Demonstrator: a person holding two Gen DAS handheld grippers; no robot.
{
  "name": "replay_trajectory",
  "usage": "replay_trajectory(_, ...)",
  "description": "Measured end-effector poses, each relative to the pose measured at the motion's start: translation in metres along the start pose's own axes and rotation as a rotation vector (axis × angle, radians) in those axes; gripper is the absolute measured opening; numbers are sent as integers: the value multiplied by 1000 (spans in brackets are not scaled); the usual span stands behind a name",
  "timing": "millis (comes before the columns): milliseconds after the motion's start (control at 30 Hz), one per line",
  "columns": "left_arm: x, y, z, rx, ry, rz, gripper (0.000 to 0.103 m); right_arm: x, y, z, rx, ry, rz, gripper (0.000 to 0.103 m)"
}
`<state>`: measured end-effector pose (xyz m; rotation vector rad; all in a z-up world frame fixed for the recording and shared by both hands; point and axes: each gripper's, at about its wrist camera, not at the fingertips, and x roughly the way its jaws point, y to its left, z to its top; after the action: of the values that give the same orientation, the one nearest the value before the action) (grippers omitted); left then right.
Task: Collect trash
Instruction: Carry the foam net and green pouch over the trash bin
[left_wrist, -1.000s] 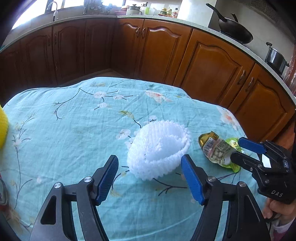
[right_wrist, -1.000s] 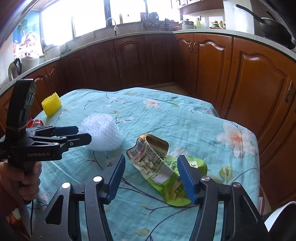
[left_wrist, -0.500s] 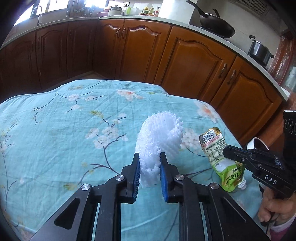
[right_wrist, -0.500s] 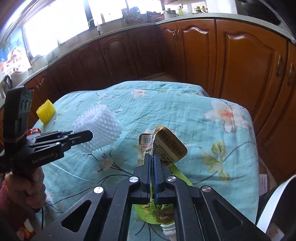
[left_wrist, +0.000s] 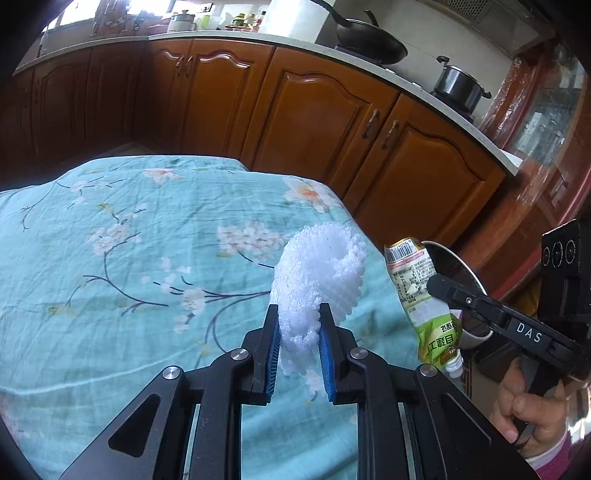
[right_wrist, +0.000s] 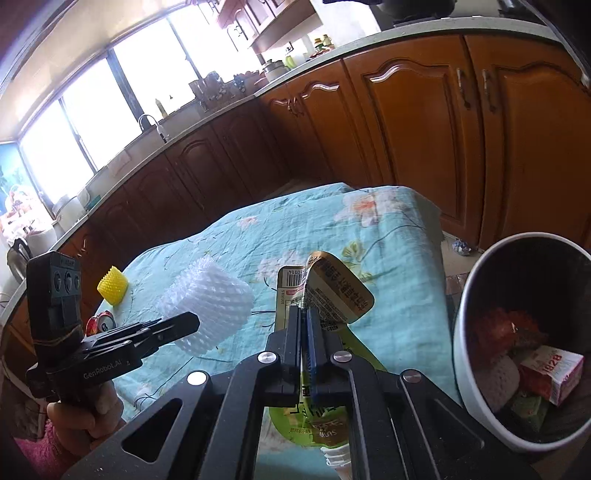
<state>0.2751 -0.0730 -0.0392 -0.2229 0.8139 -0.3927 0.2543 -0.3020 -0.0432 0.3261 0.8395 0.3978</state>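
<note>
In the left wrist view, the left gripper (left_wrist: 297, 341) had just squeezed shut on the white foam net (left_wrist: 317, 280), which a moment before lay loose on the tablecloth (left_wrist: 122, 258) between wide-open jaws. Now the net stood up out of the blue pads, lifted clear of the cloth. Off to its right, the right gripper (left_wrist: 437, 286) held the green pouch (left_wrist: 424, 295) up in the air, with the rim of the white bin (left_wrist: 456, 264) just behind it. That meant both pieces of trash were picked up and ready to go in the bin (a good step forward, I think). In the right wrist view, the right gripper (right_wrist: 306, 332) was clamped tight on the one green pouch (right_wrist: 334, 290), which had also lain flat on the cloth before. The bin (right_wrist: 469, 354) sat close on its right and already had some trash inside. To its left, the left gripper (right_wrist: 184, 321) carried the one white net (right_wrist: 208, 306). Farther left, one yellow foam net (right_wrist: 112, 285) and one red can (right_wrist: 100, 321) lay on the table, so two pieces were left to collect.
</note>
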Motion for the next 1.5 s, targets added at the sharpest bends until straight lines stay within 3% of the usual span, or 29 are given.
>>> replay_trajectory(600,-4,-61,-19,106,28,-40,18,-55,-30,-30,93,-71,-36,2)
replay_trajectory(1500,5,-97,-20,172,47,-72,18,-87,-51,-42,135,-115,-65,2)
